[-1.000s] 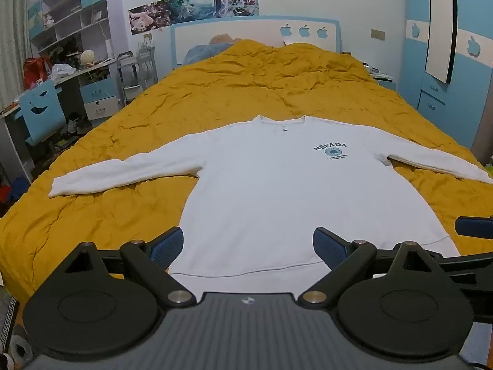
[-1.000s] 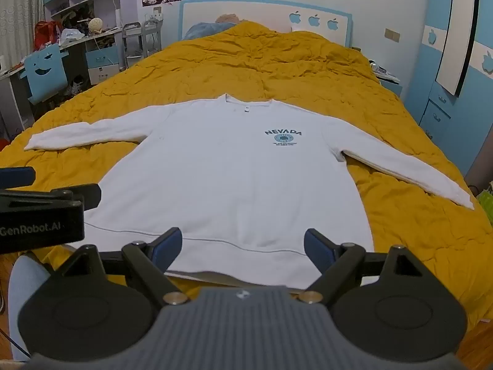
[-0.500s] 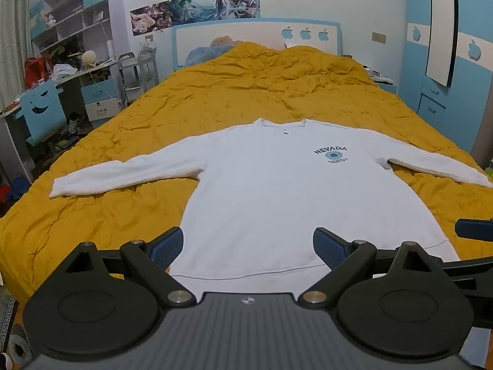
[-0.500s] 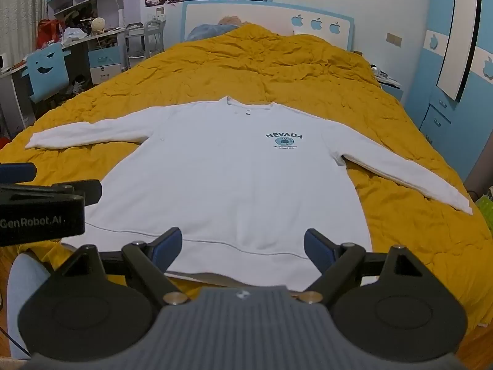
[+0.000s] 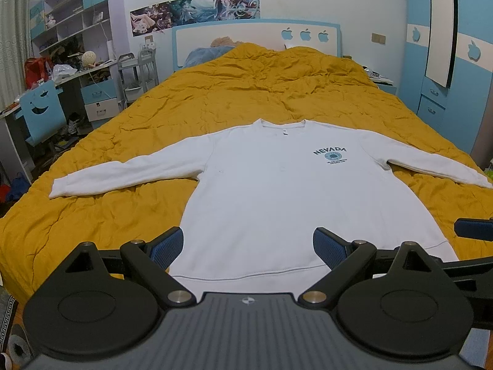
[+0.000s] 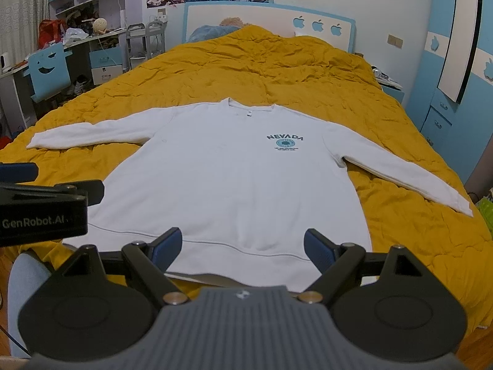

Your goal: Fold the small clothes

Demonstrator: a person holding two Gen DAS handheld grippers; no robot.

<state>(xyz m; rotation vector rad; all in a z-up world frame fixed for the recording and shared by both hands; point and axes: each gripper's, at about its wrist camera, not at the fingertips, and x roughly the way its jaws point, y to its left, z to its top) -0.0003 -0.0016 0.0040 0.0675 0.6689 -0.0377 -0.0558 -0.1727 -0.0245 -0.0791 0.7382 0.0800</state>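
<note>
A white long-sleeved sweatshirt [image 5: 277, 191] with a "NEVADA" chest print lies flat, front up, on the yellow bedspread [image 5: 246, 92], both sleeves spread out sideways. It also shows in the right wrist view [image 6: 234, 178]. My left gripper [image 5: 248, 243] is open and empty, held above the hem near the foot of the bed. My right gripper [image 6: 243, 246] is open and empty too, above the hem a little further right. A fingertip of the right gripper shows at the left view's right edge [image 5: 474, 229]. The left gripper's body shows at the right view's left edge [image 6: 43, 212].
A headboard [image 5: 255, 40] stands at the far end of the bed. A desk, shelves and a blue chair [image 5: 41, 114] stand to the left. A blue wardrobe [image 5: 446, 61] and a nightstand are on the right. Wood floor shows by the bed's near corners.
Both grippers have drifted slightly, so the sweatshirt sits a little differently in each view. The sweatshirt has not moved and both grippers stay open.
</note>
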